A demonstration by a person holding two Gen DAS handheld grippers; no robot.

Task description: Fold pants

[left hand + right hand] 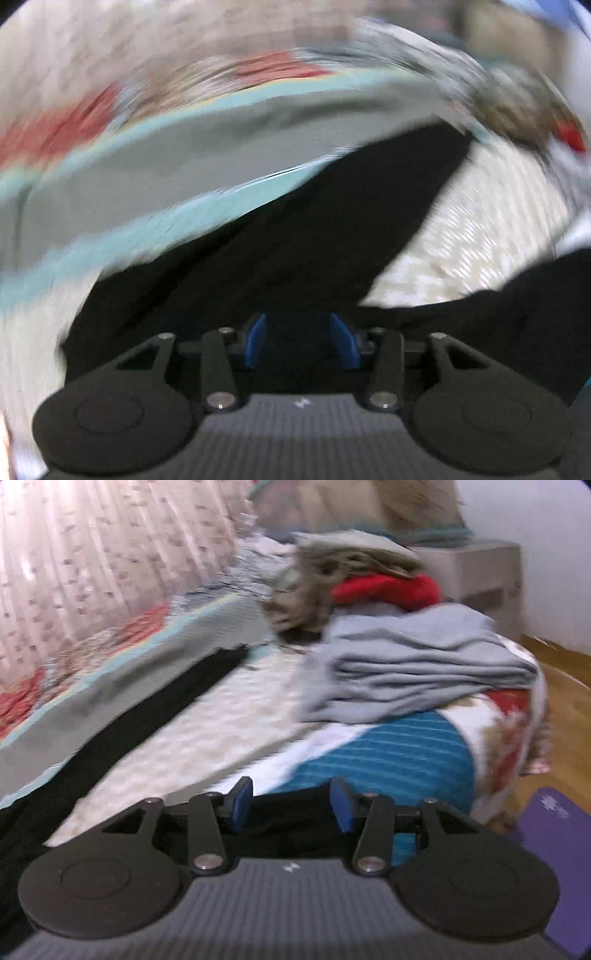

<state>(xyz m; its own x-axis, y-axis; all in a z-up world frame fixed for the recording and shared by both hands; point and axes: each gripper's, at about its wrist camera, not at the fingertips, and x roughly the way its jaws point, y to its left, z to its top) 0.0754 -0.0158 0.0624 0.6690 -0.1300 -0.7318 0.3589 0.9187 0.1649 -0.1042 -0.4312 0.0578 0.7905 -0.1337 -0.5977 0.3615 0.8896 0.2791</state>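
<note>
1. Left gripper (301, 341): blue pads (256, 341) parted, a clear gap between them. Black pants (295, 236) fill the view right under and ahead of the fingers; cloth lies in the gap, but the pads do not press on it as far as the blur allows. No grip seen.
2. Right gripper (291, 805): blue pads (242, 799) stand roughly half apart. A fold of the pants (177, 698) runs across between them, dark cloth bunched at the finger bases. Pads look clear of it on both sides, so loose, not clamped.
3. Pants: black, on the bed (229, 720), lying over the white quilted cover. In the right view one long strip stretches from the gripper up-left toward a grey blanket (155, 672) with a teal edge; more black cloth sits at the bottom left corner.
4. Left view is heavily motion-blurred. Pants spread as a wide dark wedge from the fingers up to the right, white cover on either side, the grey blanket above.
5. Clutter at the far end of the bed: folded blue-grey cloth (417, 664), red item (384, 587) behind it, mottled grey-brown heap (306, 590) beside that.
6. Right edge: wood floor (565, 716), purple mat (554, 849) at the lower corner, pale nightstand (476, 568) by the wall. Curtain (92, 561) at left.
</note>
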